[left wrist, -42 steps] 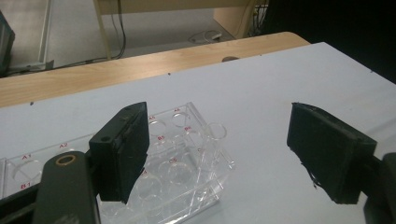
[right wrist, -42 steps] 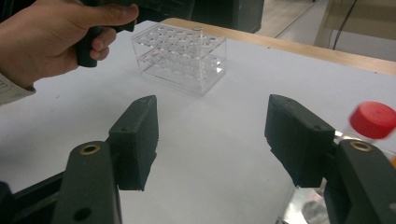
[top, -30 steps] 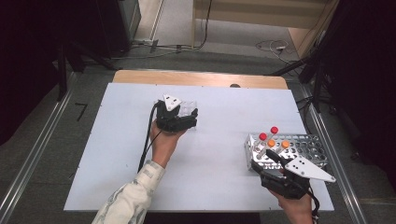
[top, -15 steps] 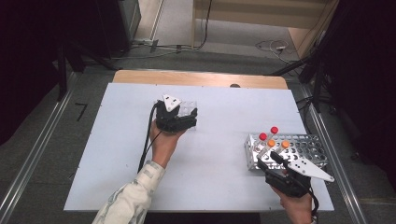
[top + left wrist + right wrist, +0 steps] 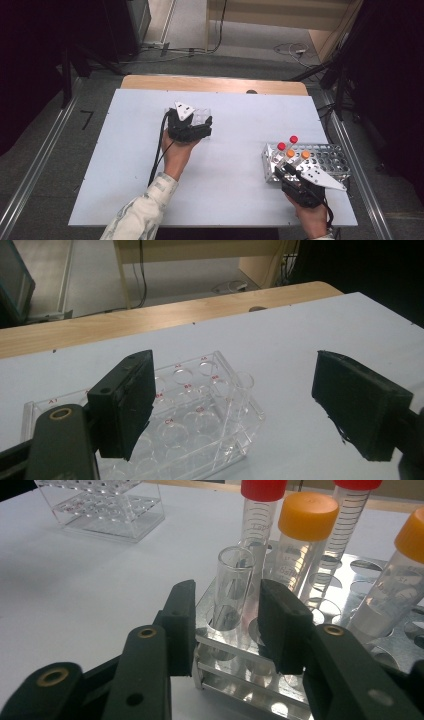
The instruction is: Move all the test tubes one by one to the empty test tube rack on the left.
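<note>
Lowered since a second ago, the right hand-held gripper [image 5: 225,625] has been closing around an uncapped glass tube [image 5: 231,587] in the metal rack [image 5: 327,156], not yet gripping. Next: clench, lift straight. Left hand-held gripper [image 5: 240,410] hangs released beside the clear rack [image 5: 200,425] mid-desk [image 5: 225,200].

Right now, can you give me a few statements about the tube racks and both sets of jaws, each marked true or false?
1. An uncapped clear tube stands between the right gripper's jaws. True; those jaws have just been closing around it.
2. The metal rack holds only orange-capped tubes. False; it holds red-capped ones too.
3. The left gripper's jaws are clamped shut. False; they stand wide apart.
4. The clear plastic rack has no tubes in it. True.
5. The metal rack sits on the table's left side. False; it sits at the right.
</note>
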The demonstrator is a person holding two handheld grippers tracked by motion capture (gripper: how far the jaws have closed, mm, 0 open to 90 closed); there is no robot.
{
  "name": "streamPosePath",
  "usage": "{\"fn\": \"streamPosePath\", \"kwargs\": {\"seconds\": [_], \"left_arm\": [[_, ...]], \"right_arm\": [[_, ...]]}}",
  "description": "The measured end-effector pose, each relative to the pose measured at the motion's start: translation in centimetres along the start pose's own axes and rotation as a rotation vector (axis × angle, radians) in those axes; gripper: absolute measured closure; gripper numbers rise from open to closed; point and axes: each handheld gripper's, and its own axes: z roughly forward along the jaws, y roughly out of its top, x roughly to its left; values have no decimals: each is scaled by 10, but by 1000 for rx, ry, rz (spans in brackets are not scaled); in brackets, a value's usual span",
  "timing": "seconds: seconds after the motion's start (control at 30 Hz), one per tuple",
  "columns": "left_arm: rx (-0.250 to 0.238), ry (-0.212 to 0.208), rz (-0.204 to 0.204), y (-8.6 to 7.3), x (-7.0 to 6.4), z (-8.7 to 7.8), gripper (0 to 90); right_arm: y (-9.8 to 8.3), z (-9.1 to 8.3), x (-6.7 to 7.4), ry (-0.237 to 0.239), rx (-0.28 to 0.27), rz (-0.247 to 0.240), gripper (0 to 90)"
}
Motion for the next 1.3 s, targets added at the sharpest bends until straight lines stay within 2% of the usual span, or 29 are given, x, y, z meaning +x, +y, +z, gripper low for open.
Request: {"fn": "streamPosePath", "kwargs": {"seconds": [0.43, 0.63, 0.97, 1.3], "left_arm": [[3, -1, 1, -1, -1, 1, 182], [3, -3, 4, -1, -2, 1, 181], [-1, -3, 0, -1, -1, 2, 182], [-6, -2, -7, 1, 1, 0, 183]], "right_arm": [[1, 4, 2, -17, -3, -18, 721], [4, 2, 3, -17, -7, -31, 727], [28, -16, 3, -17, -47, -55, 731], [44, -30, 4, -13, -98, -49, 732]]}}
